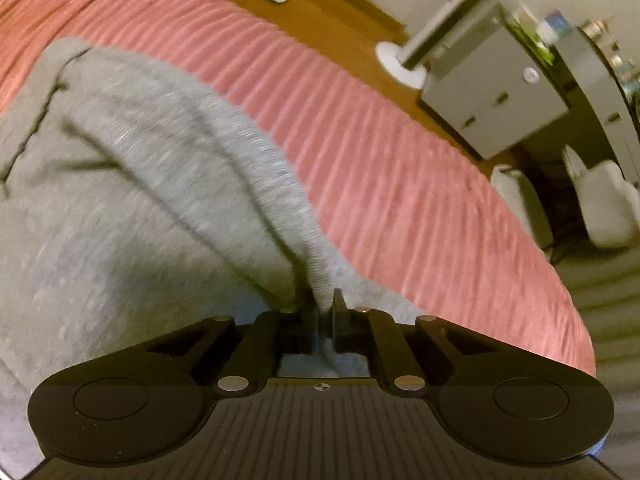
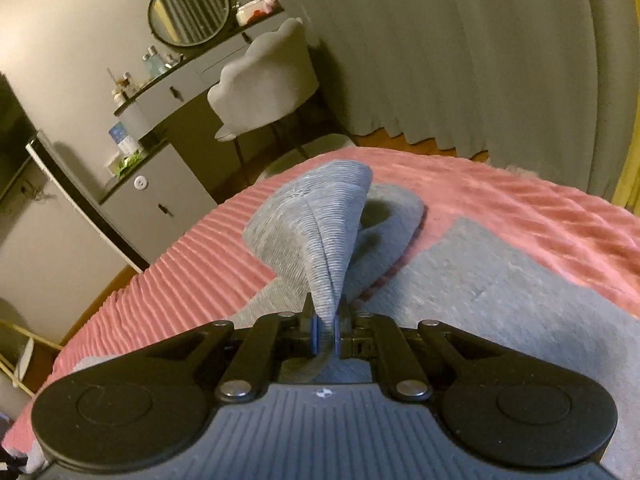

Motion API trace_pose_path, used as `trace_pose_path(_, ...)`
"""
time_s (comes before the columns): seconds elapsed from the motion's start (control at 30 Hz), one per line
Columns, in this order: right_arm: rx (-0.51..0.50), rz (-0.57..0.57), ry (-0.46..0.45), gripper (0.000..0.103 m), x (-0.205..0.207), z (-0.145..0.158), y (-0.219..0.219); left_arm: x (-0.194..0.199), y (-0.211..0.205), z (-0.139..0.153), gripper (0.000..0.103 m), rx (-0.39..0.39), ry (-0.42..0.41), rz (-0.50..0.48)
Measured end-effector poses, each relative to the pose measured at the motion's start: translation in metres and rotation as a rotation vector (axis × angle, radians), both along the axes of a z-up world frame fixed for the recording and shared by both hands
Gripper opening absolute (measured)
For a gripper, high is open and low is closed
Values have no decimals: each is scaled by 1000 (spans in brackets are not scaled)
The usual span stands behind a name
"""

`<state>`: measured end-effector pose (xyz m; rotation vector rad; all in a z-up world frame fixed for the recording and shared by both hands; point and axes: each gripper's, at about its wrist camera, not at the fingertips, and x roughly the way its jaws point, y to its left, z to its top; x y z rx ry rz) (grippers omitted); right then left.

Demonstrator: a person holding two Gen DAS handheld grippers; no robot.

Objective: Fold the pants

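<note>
While clamped in both grippers (image 1: 325,304) (image 2: 325,320) — grey pants (image 2: 316,224) over pink bedspread (image 1: 360,128).

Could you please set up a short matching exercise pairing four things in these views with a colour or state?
Things:
1. pants
2. bedspread
3. round mirror
4. right tongs

Colour or state:
A. pink and ribbed
B. shut on a ribbed cuff
C. grey knit
D. dark-framed, above the dresser

Pairs: 1-C, 2-A, 3-D, 4-B
</note>
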<state>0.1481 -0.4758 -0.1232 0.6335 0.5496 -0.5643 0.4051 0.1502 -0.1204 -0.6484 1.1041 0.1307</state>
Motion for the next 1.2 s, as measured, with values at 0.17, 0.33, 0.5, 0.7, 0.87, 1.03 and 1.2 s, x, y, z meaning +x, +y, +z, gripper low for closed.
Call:
trace_pose_path(0.17,41,14,-70,7,-9,23,-4,-34,2,46,6,33,-123,-24)
trace_pose_path(0.33,90,-19,-232,7,-53,69,-14,-112,22,113,7,24,-287,-59)
trace_pose_path(0.5,110,-50,-296,7,-131,84,-19,-226,39,121,7,-5,-349,-125)
trace_pose_path(0.7,258,-152,-104,8,-195,2,-30,-306,49,20,9,14,-127,-134)
trace_pose_path(0.87,296,-185,-37,15,-205,-29,-27,-318,80,9,19,68,-135,-42)
trace_pose_path(1.03,307,-165,-7,32,-195,-23,-22,-309,113,25,76,163,-211,130)
trace_pose_path(1.2,353,-170,-78,53,-200,-27,-23,-287,146,4,74,25,-237,221)
